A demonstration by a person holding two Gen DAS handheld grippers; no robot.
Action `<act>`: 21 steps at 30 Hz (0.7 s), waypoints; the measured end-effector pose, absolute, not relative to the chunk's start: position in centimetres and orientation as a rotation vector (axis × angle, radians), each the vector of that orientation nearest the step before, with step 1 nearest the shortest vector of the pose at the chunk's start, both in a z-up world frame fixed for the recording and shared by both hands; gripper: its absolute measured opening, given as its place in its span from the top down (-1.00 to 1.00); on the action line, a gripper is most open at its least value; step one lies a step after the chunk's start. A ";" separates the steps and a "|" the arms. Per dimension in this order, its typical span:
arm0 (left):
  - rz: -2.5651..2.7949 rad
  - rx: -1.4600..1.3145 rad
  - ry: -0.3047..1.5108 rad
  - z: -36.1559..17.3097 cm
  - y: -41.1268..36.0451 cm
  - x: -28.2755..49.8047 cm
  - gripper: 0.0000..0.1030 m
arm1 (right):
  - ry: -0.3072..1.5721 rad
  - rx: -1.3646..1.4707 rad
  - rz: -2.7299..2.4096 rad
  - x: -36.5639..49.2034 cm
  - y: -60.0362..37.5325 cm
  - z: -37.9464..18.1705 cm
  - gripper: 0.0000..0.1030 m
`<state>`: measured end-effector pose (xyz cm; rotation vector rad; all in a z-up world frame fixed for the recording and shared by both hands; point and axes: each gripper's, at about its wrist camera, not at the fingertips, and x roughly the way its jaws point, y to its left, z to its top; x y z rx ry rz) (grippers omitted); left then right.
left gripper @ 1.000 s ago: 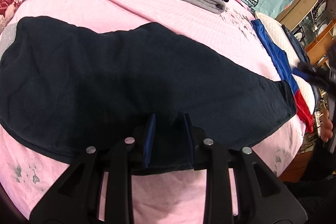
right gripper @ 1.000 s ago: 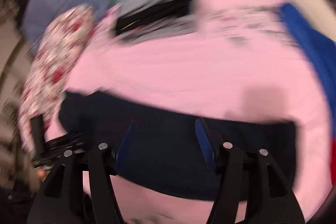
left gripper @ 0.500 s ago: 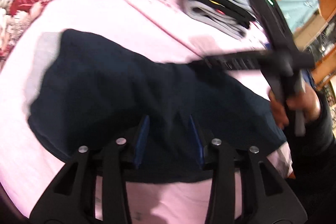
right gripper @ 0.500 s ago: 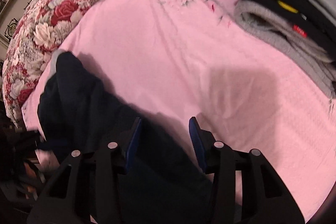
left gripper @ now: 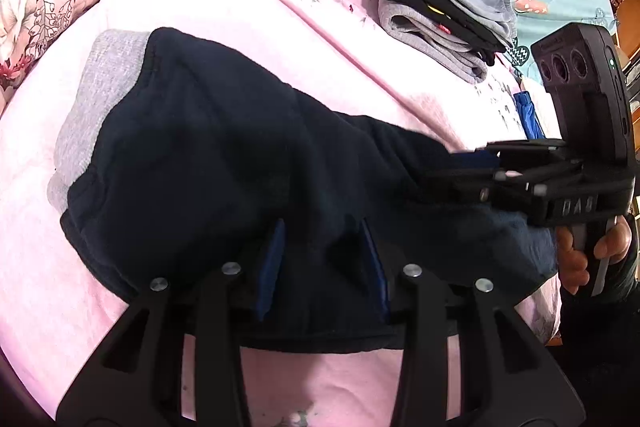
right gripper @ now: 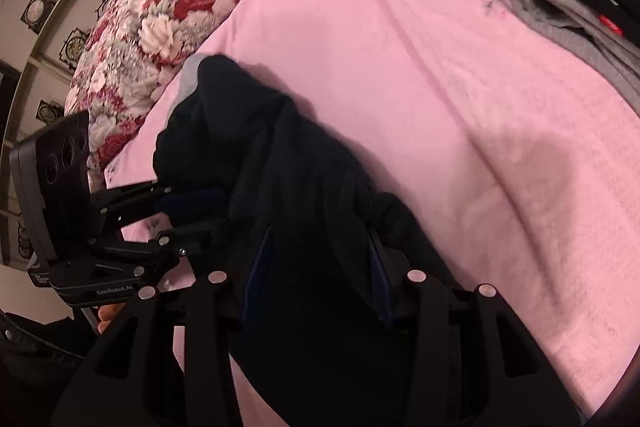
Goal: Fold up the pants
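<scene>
Right wrist view: dark pants [right gripper: 304,211] hide the right tongs' [right gripper: 320,267] tips.

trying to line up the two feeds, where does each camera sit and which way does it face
Left wrist: on the left gripper, facing across the dark pants toward the stack of folded clothes; the right gripper and a hand show at right.
Right wrist: on the right gripper, facing along the pants toward the floral quilt; the left gripper shows at left.
Shared: pants, pink bedspread, stack, quilt.
</scene>
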<state>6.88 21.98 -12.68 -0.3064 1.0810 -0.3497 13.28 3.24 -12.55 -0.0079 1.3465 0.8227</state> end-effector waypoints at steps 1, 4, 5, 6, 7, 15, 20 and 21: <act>-0.350 -0.307 1.084 -12.7 22.0 6.9 0.24 | 1.350 -0.019 0.829 12.6 3.4 -12.5 0.08; -0.354 -0.308 1.086 -12.7 22.0 6.9 0.24 | 1.340 -0.030 0.846 11.3 3.7 -12.2 0.08; -0.354 -0.307 1.085 -12.7 22.0 7.0 0.24 | 1.337 -0.031 0.834 11.2 3.6 -12.3 0.08; -0.352 -0.303 1.084 -12.7 21.9 7.0 0.24 | 1.329 -0.019 0.828 11.6 3.6 -12.5 0.08; -0.349 -0.298 1.083 -12.7 21.9 7.0 0.23 | 1.322 -0.014 0.827 11.9 3.6 -12.7 0.08; -0.338 -0.293 1.084 -12.7 21.8 7.0 0.23 | 1.271 0.177 0.812 16.4 1.2 -13.2 0.30; -0.330 -0.284 1.082 -12.7 21.6 6.9 0.23 | 1.221 0.244 0.709 17.5 -1.1 -13.6 0.82; -0.326 -0.281 1.082 -12.6 21.6 6.8 0.23 | 1.217 0.225 0.702 17.6 -0.9 -13.5 0.83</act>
